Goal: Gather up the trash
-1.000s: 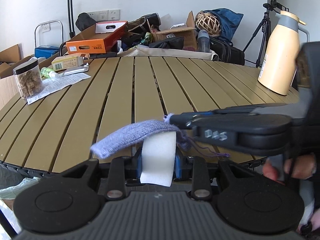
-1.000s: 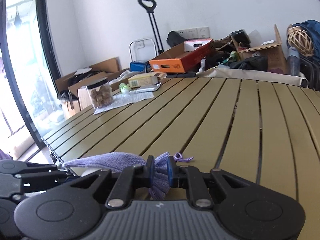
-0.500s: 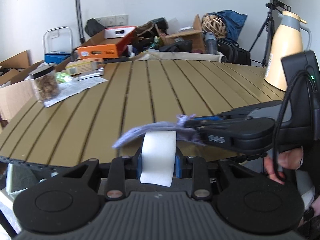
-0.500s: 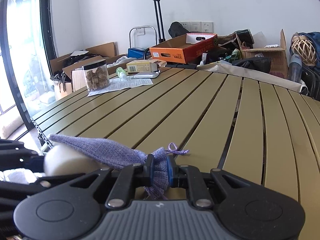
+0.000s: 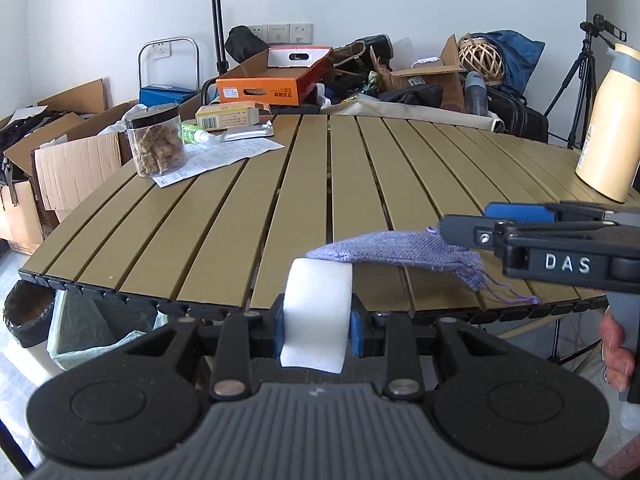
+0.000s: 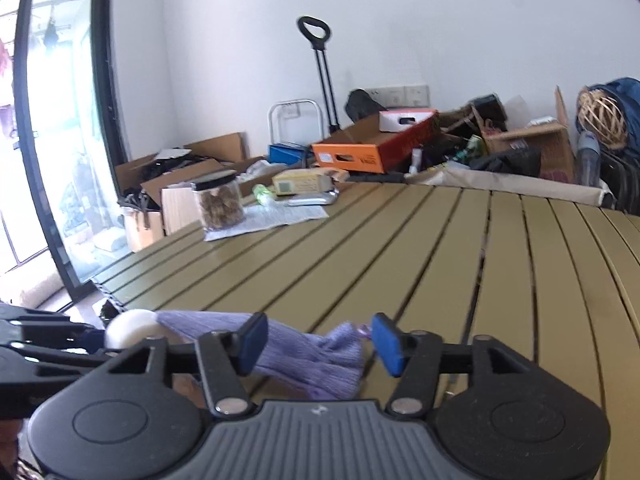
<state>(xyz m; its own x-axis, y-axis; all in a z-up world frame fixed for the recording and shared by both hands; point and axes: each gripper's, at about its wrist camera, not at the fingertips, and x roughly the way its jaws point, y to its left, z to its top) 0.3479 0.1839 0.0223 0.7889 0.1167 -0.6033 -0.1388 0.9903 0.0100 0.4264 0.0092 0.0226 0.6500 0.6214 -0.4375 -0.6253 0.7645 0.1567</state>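
The left gripper is clamped on a white foam block, just off the near edge of the slatted olive table. A purple knitted drawstring pouch drapes with one end on top of that foam block and its gathered, tasselled end sagging over the table's near edge. The right gripper is letting go: its blue pads stand apart on either side of the pouch's neck and no longer press it, the jaws widening. Beyond the table's near-left corner, below the edge, sits a bin lined with a pale green bag (its rim only partly in view). At the table's far left stand a black-lidded clear jar of brown pieces on a printed paper sheet; at its far right, a cream insulated jug.
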